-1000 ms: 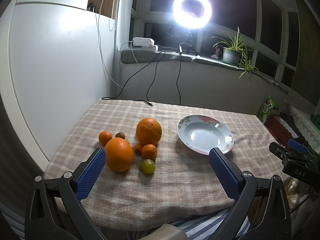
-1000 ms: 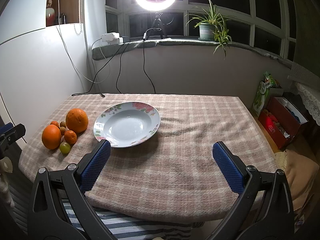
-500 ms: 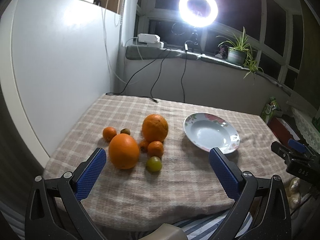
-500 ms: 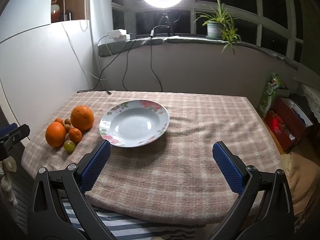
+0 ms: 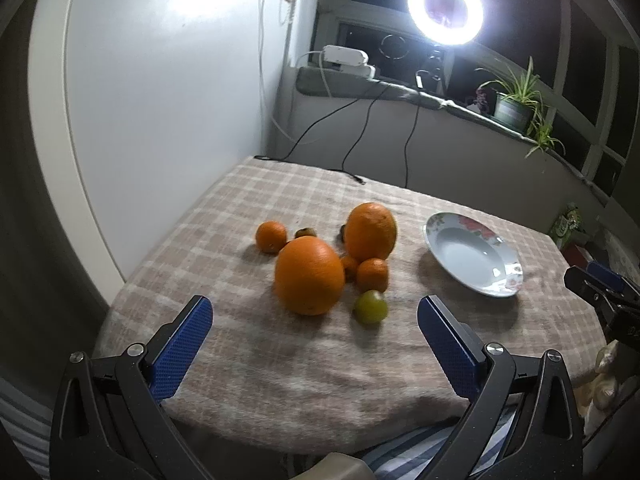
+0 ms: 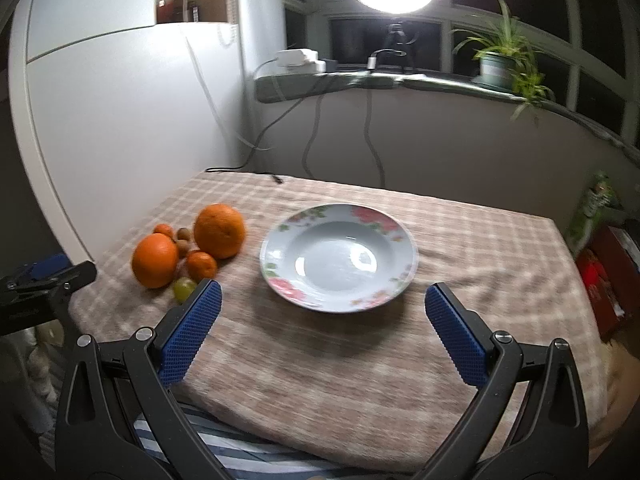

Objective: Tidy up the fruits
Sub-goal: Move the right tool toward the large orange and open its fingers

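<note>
A cluster of fruit lies on the checked tablecloth: a big near orange (image 5: 309, 276) (image 6: 155, 260), a second big orange (image 5: 371, 231) (image 6: 219, 230), small tangerines (image 5: 372, 274) (image 5: 271, 236), a green round fruit (image 5: 371, 306) (image 6: 184, 289) and small brown fruits (image 5: 305, 233). A flowered white plate (image 5: 472, 260) (image 6: 338, 257) sits empty to their right. My left gripper (image 5: 314, 318) is open, just short of the near orange. My right gripper (image 6: 322, 306) is open in front of the plate, holding nothing.
A white wall panel (image 5: 160, 100) borders the table on the left. Black cables (image 5: 352, 136) hang from the sill onto the table's far edge. A ring light (image 5: 445, 8) and a potted plant (image 6: 500, 60) stand on the sill. A red box (image 6: 612, 268) sits right of the table.
Both grippers have moved forward and closer to the table; the fruit and the plate look larger. Both stay open. Nothing on the table has moved.
</note>
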Action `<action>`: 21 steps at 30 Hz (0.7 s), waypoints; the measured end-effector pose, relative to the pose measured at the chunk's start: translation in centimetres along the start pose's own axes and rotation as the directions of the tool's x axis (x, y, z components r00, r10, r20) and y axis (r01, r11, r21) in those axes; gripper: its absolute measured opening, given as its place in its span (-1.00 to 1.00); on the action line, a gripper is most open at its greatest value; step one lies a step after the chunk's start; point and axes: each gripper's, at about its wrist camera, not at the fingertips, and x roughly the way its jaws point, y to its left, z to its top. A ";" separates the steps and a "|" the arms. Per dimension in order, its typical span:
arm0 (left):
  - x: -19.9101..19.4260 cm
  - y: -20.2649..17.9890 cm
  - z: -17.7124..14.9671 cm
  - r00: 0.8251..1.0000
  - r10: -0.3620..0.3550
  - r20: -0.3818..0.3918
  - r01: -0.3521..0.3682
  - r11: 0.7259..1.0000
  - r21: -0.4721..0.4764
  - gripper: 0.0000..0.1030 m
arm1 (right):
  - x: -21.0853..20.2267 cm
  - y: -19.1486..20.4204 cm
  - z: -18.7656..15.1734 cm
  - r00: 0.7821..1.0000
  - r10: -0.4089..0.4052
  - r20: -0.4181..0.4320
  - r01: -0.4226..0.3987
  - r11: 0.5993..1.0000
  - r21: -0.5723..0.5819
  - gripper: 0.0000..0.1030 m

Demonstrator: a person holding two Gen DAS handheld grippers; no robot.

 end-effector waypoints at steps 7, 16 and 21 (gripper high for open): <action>1.3 1.5 -0.2 0.999 -0.036 -0.037 0.034 0.998 -0.051 0.92 | 2.5 2.2 1.4 0.990 0.131 -0.041 -0.132 0.991 -0.018 1.00; 3.2 2.9 -0.6 0.989 -0.117 -0.088 0.105 0.985 -0.134 0.76 | 6.8 6.4 2.6 0.937 0.316 -0.146 -0.323 0.946 -0.022 0.89; 4.6 3.5 -0.6 0.981 -0.156 -0.114 0.136 0.977 -0.166 0.61 | 10.0 8.3 3.2 0.873 0.427 -0.235 -0.429 0.902 0.046 0.67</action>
